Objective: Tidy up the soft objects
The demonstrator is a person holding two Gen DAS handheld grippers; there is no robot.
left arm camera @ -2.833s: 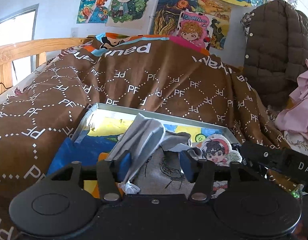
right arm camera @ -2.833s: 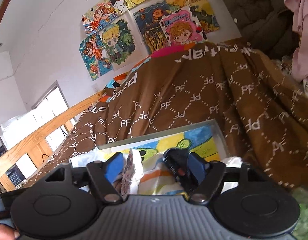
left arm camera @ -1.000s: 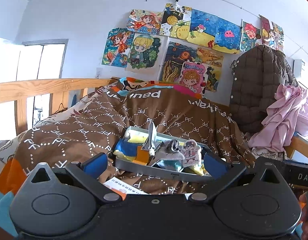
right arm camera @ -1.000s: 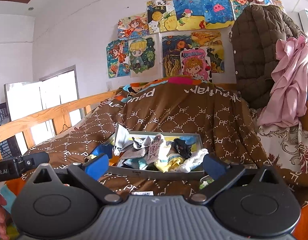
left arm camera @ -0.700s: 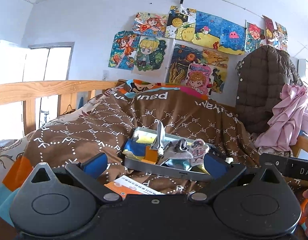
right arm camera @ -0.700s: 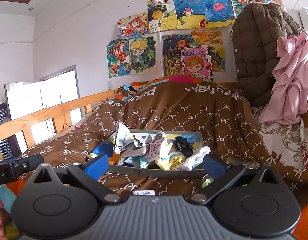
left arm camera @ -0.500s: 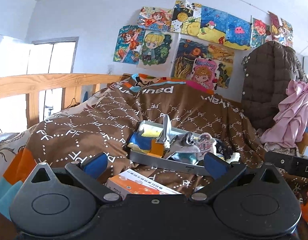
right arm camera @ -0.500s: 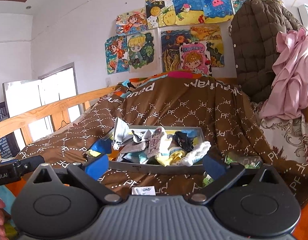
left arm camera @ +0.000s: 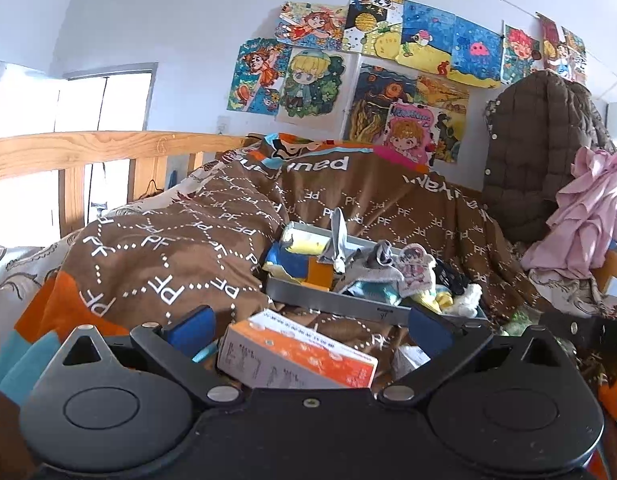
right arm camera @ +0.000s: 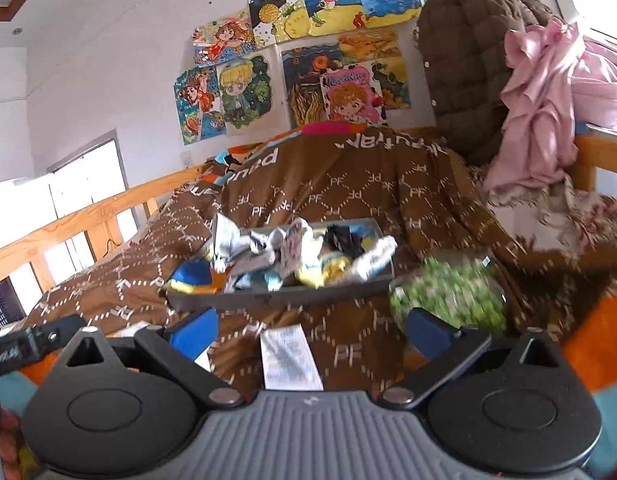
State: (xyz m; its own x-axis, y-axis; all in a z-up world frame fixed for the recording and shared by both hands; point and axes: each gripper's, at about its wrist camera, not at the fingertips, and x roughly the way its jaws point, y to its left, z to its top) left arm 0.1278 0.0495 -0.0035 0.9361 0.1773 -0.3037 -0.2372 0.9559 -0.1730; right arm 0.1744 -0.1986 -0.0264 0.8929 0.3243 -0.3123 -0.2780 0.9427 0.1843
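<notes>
A grey tray (left arm camera: 340, 303) (right arm camera: 292, 296) full of socks and small cloths rests on the brown quilt. In it lie a grey sock (left arm camera: 337, 242) standing up, a cartoon-print sock (left arm camera: 414, 270) (right arm camera: 294, 246), a white sock (right arm camera: 374, 260) and a dark one (right arm camera: 340, 238). My left gripper (left arm camera: 310, 328) is open, well back from the tray, above an orange-and-white carton (left arm camera: 296, 354). My right gripper (right arm camera: 310, 330) is open too, empty, near a green patterned bundle (right arm camera: 448, 294) at the tray's right end.
A brown quilt (left arm camera: 180, 248) covers the bed, with a wooden rail (left arm camera: 88, 152) on the left. A brown padded coat (left arm camera: 540, 152) and pink cloth (left arm camera: 584, 216) hang at right. A paper slip (right arm camera: 290, 358) lies on the quilt before the tray. Drawings cover the wall.
Both grippers let go of the socks, opened wide and drew back from the tray. Over the last second the carton came under the left gripper, and the right view swung down toward the green bundle.
</notes>
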